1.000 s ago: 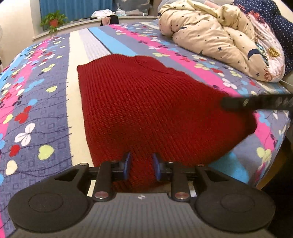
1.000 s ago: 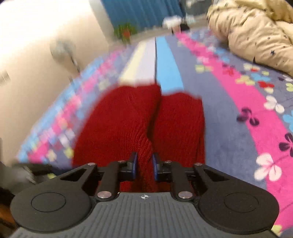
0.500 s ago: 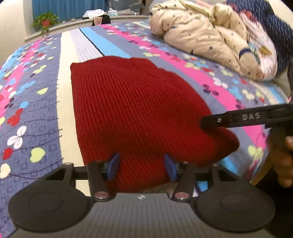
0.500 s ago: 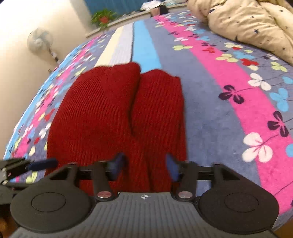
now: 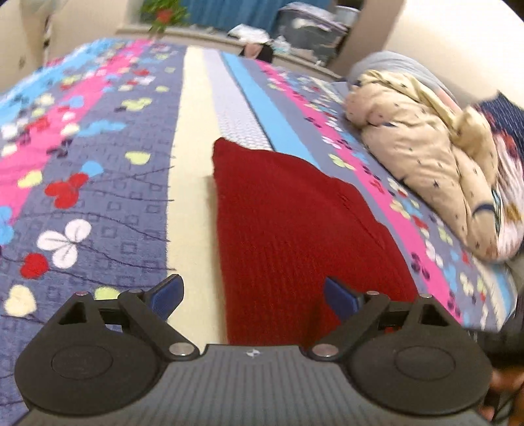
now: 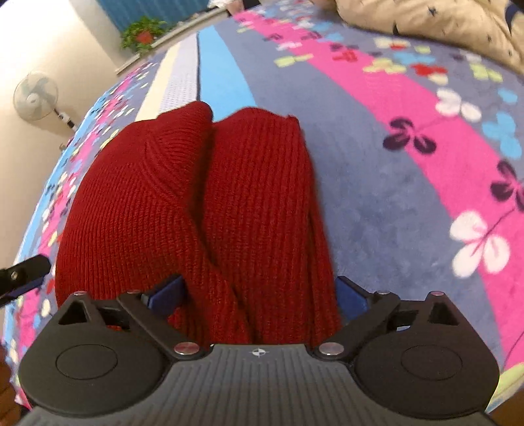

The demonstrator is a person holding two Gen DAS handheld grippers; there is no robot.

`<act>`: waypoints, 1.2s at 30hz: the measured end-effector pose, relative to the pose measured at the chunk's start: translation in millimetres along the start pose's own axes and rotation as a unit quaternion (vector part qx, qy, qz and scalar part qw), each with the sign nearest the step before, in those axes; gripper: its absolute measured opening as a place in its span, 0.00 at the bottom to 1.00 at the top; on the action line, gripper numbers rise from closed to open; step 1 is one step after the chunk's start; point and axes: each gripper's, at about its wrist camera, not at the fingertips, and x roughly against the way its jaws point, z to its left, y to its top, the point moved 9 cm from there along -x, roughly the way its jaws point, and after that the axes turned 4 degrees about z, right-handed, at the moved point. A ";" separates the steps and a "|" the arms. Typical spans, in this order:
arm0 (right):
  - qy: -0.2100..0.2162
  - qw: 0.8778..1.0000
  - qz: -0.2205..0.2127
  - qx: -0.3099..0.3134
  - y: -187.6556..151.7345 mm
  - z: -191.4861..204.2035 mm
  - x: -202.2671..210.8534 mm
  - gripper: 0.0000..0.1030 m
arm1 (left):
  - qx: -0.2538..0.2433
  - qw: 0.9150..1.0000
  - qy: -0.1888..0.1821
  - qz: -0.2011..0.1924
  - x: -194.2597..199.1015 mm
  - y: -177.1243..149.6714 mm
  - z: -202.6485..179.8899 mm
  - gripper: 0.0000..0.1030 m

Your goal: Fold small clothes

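Note:
A dark red knitted garment [image 5: 294, 229] lies folded on the flowered bedspread [image 5: 98, 164]. In the right wrist view the garment [image 6: 196, 196] shows two folded halves side by side with a crease between them. My left gripper [image 5: 253, 295] is open and empty, hovering over the garment's near left edge. My right gripper [image 6: 258, 295] is open, its blue pads [image 6: 350, 295] on either side of the garment's near end without clamping it. The left gripper's finger [image 6: 23, 272] shows at the left edge of the right wrist view.
A bunched cream star-print quilt [image 5: 425, 164] lies on the right side of the bed. A potted plant [image 6: 142, 31] stands on the far sill. A standing fan [image 6: 34, 95] is beside the bed at left. The bed's near edge is just below the garment.
Both grippers were shut on the garment a second ago and have opened wide, letting it go. The left gripper has drawn back and swung left; the garment now lies flat.

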 end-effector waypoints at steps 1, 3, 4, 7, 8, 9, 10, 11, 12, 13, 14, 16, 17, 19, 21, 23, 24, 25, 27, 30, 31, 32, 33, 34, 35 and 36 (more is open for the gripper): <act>0.004 1.000 0.004 -0.007 0.0 -0.7 -1.5 0.95 | 0.011 1.000 -0.006 0.007 -5.6 4.5 3.9 0.92; 0.007 1.000 0.009 -0.014 -0.1 -0.9 -4.3 0.95 | 0.033 0.999 -0.020 0.021 -20.1 13.8 7.9 0.92; 0.008 1.000 0.009 -0.014 -0.2 -0.6 -5.1 0.96 | 0.041 0.998 -0.028 0.028 -27.8 18.3 9.3 0.92; 0.012 1.000 0.013 -0.014 -1.3 -0.2 -6.9 0.96 | 0.058 0.996 -0.055 0.045 -51.9 27.0 10.0 0.98; 0.014 1.000 0.014 -0.015 -1.4 -1.0 -7.1 0.96 | 0.061 0.994 -0.071 0.057 -61.2 27.3 8.4 0.98; 0.016 1.000 0.015 -0.015 -1.6 -1.4 -7.5 0.96 | 0.065 0.992 -0.086 0.068 -69.9 26.2 6.7 0.98; 0.017 1.000 0.016 -0.015 -1.6 -1.9 -8.0 0.95 | 0.071 0.989 -0.101 0.079 -78.6 24.5 4.1 0.99; 0.018 1.000 0.017 -0.015 -1.7 -2.1 -8.1 0.95 | 0.080 0.986 -0.115 0.089 -87.6 22.9 1.9 1.00; 0.020 1.000 0.018 -0.015 -1.9 -2.0 -8.2 0.94 | 0.087 0.984 -0.121 0.094 -94.0 21.8 0.8 1.00; 0.023 0.999 0.018 -0.014 -1.8 -1.7 -8.2 0.92 | 0.093 0.983 -0.125 0.097 -100.0 21.0 0.1 1.00; 0.025 0.999 0.017 -0.014 -0.5 -1.6 -8.8 0.90 | 0.101 0.981 -0.130 0.100 -106.0 20.4 0.2 1.00; 0.029 0.999 0.014 -0.010 0.6 0.2 -7.5 0.82 | 0.121 0.978 -0.136 0.105 -113.0 20.1 3.2 1.00; 0.032 0.999 0.009 -0.007 1.8 2.2 -5.6 0.70 | 0.130 0.977 -0.133 0.105 -114.6 21.5 3.7 1.00; 0.048 0.999 -0.005 0.003 6.2 8.7 -0.1 0.52 | 0.123 0.980 -0.117 0.099 -112.0 24.3 -0.2 0.98; 0.051 0.999 -0.013 0.006 9.1 12.7 2.7 0.45 | 0.104 0.985 -0.106 0.091 -106.3 29.8 -5.4 0.89; 0.054 0.998 -0.021 0.008 12.0 16.5 5.8 0.40 | 0.080 0.988 -0.105 0.080 -95.6 37.7 -10.7 0.72; 0.049 0.998 -0.028 0.020 13.6 20.9 7.7 0.39 | 0.072 0.989 -0.106 0.078 -90.6 41.8 -12.7 0.70; 0.042 0.998 -0.036 0.038 15.0 26.7 10.1 0.37 | 0.066 0.990 -0.105 0.074 -85.0 45.8 -13.8 0.67; 0.040 0.995 -0.053 0.068 17.6 40.9 13.5 0.34 | 0.048 0.993 -0.097 0.055 -70.0 57.3 -14.4 0.66; 0.064 0.993 -0.067 0.073 24.1 60.8 11.8 0.33 | 0.020 0.997 -0.076 0.015 -42.7 77.9 -6.9 0.66; 0.073 0.992 -0.072 0.077 26.2 70.3 10.1 0.33 | 0.013 0.997 -0.070 0.004 -33.6 84.1 -1.2 0.66; 0.082 0.990 -0.078 0.084 28.6 80.4 9.1 0.33 | 0.010 0.998 -0.065 -0.006 -24.7 90.0 5.6 0.66; 0.092 0.988 -0.084 0.094 30.7 92.4 7.3 0.33 | 0.009 0.998 -0.059 -0.016 -15.3 95.3 14.1 0.66; 0.099 0.985 -0.088 0.106 31.9 103.4 5.7 0.32 | 0.009 0.998 -0.052 -0.025 -6.6 99.8 23.8 0.66; 0.105 0.983 -0.092 0.121 32.4 116.5 3.5 0.32 | 0.009 0.998 -0.047 -0.031 1.4 105.0 33.4 0.66; 0.110 0.980 -0.096 0.137 31.9 129.7 1.7 0.32 | 0.009 0.998 -0.042 -0.036 8.2 107.8 43.5 0.66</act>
